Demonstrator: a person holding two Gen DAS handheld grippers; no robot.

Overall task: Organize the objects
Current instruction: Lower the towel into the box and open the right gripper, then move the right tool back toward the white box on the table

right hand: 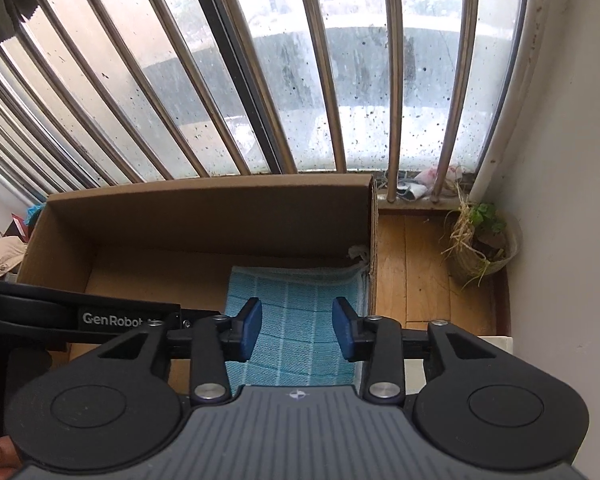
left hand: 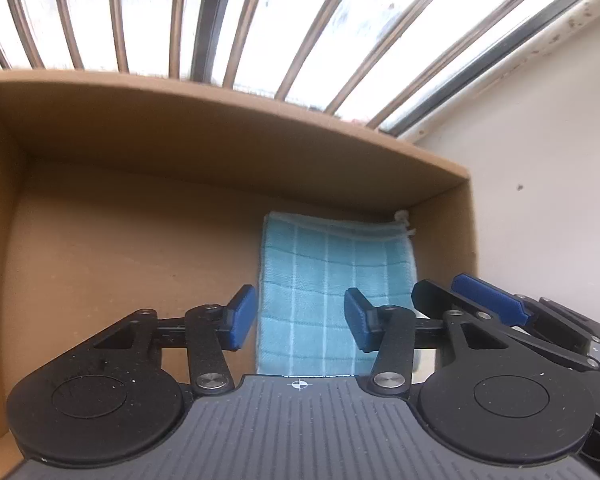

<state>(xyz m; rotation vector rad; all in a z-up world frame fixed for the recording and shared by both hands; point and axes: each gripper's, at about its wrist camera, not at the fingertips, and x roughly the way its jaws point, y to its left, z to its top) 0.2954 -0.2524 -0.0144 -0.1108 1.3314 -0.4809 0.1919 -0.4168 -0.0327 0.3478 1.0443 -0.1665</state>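
Note:
A folded light-blue checked cloth (left hand: 332,276) lies flat on the floor of an open cardboard box (left hand: 204,140), in its right end against the far wall. My left gripper (left hand: 300,322) hovers above the cloth, open and empty. The right gripper's blue finger shows at the right of the left wrist view (left hand: 488,298). In the right wrist view the same cloth (right hand: 296,312) lies in the box (right hand: 208,212). My right gripper (right hand: 297,330) is open and empty above it. The left gripper's black arm (right hand: 80,316) reaches in from the left.
A barred window (right hand: 300,80) stands right behind the box. A white wall (right hand: 572,200) closes the right side. A wooden floor strip (right hand: 416,272) and a small potted plant (right hand: 480,240) lie right of the box. Clutter (right hand: 4,252) sits at the far left.

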